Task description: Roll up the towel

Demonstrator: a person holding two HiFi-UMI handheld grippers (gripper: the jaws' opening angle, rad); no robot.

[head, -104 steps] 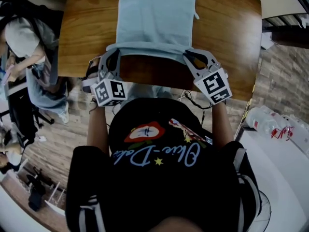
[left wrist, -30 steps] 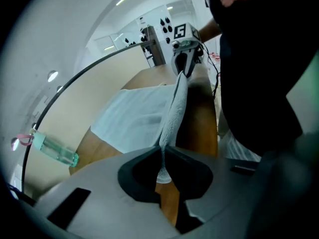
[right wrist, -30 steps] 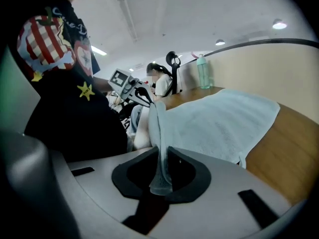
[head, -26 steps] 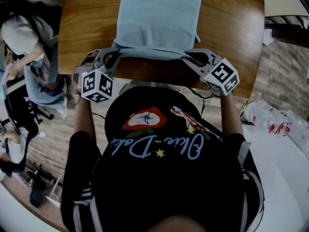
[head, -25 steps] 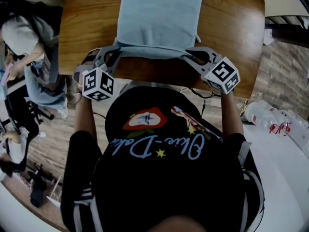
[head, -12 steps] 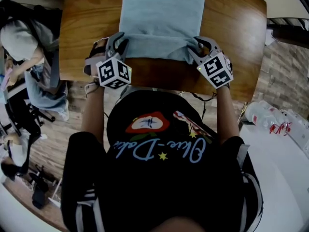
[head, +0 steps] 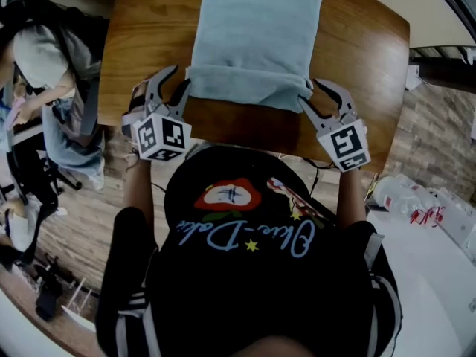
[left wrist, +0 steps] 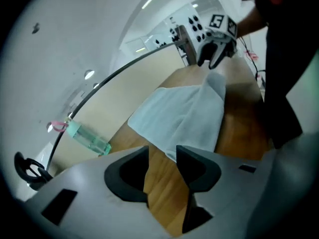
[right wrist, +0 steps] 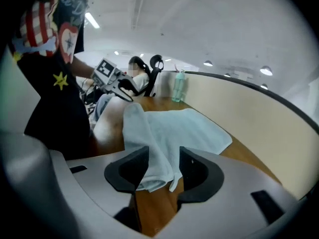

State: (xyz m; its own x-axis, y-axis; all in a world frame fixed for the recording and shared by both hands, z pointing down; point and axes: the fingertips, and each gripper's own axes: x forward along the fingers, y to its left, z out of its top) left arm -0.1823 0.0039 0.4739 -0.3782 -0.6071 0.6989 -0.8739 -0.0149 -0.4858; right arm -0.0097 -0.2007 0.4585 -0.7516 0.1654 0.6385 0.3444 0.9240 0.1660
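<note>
Pale blue terry towel (head: 256,39) lies on brown wooden table (head: 357,65), near edge rolled roughly one turn. Left gripper (head: 180,78) and right gripper (head: 311,93) sit at the roll's ends, jaws just opened wide, gripping nothing. Most rolling remains.

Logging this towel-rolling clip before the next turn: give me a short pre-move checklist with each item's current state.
1. Left gripper off the towel, jaws have just been opening, nothing between them: ok.
2. Right gripper likewise opening, roll end ahead of its gap, unpinched: ok.
3. Near roll lies straight: ok.
4. Remaining towel flat on table: ok.
5. Roll tightness: cannot tell.
</note>
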